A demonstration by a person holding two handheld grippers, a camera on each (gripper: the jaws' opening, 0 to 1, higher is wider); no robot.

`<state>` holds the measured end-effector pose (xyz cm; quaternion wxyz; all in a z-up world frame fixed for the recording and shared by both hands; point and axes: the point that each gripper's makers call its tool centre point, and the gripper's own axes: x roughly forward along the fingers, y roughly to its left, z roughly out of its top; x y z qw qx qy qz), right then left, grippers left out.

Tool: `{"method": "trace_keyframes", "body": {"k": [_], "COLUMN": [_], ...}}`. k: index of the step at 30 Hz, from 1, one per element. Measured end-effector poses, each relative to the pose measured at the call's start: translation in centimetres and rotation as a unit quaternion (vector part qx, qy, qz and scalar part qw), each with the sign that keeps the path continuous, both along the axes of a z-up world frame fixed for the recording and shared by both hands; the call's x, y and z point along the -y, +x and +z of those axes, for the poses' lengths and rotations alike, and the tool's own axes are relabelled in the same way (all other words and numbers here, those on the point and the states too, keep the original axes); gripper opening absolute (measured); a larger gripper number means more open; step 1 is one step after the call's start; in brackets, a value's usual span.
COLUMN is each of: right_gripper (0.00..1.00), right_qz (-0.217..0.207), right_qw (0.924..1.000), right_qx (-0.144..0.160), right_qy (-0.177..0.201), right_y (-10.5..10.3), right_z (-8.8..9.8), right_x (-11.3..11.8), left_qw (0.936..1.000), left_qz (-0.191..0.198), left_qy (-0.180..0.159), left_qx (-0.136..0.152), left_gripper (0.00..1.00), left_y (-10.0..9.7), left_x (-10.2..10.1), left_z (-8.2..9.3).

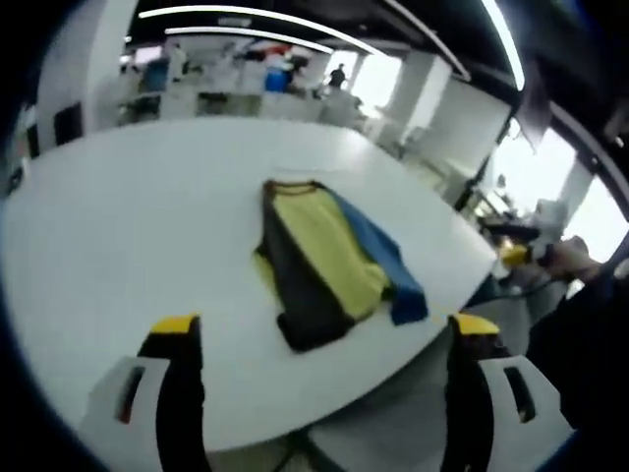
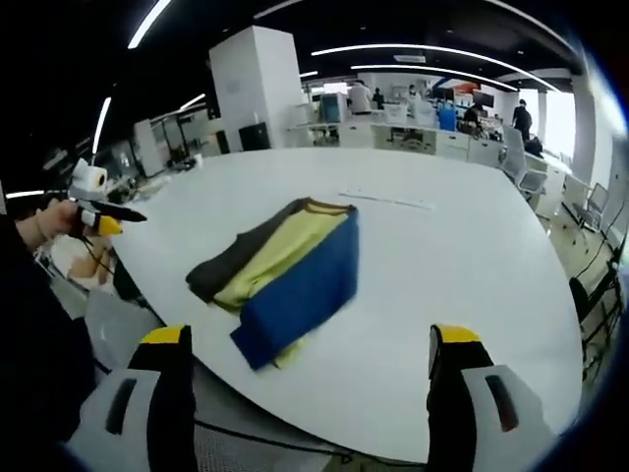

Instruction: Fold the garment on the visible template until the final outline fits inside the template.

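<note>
A folded garment (image 1: 329,261) in yellow, dark grey and blue lies flat on the white table (image 1: 147,216), near its edge. My left gripper (image 1: 324,326) hovers short of the table edge, its yellow-tipped jaws wide apart with nothing between them. From the other side, the garment (image 2: 285,275) shows its blue panel nearest, and my right gripper (image 2: 308,336) is open and empty above the table edge. Neither gripper touches the cloth. A hand holds the right gripper (image 1: 515,254) off the table's right side. The left gripper (image 2: 108,221) shows at the far left.
A thin pale strip (image 2: 385,201) lies on the white table (image 2: 462,256) beyond the garment. Desks, chairs (image 2: 526,167) and people stand in the office behind. A white pillar (image 2: 257,84) rises past the far edge.
</note>
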<state>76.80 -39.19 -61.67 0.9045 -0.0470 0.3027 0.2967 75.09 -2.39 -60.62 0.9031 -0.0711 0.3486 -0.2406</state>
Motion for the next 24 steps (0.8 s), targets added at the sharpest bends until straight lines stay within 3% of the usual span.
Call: {"method": "trace_keyframes", "body": {"k": [13,19,24], "right_gripper": [0.99,0.91,0.82], "right_qz": [0.014,0.034,0.065], "right_qw": [0.9997,0.9988,0.9966], "right_qx": [-0.006,-0.011,-0.018], "right_qy": [-0.017,-0.034,-0.048], "right_y": [-0.1,-0.6,-1.1], "right_z": [-1.0,-1.7,-2.6], "right_x": [-1.0,-1.5,-3.2], "left_qw": [0.9999,0.9999,0.9999], "left_qz": [-0.008,-0.008,-0.012], "left_qy": [0.008,0.009,0.004], "left_qx": [-0.006,-0.009,-0.010], "left_gripper": [0.99,0.99,0.99], "left_y": [0.0,-0.3,-0.4], "left_x": [-0.2,-0.2,0.0], "left_z": [-0.2,-0.5,-0.5]}}
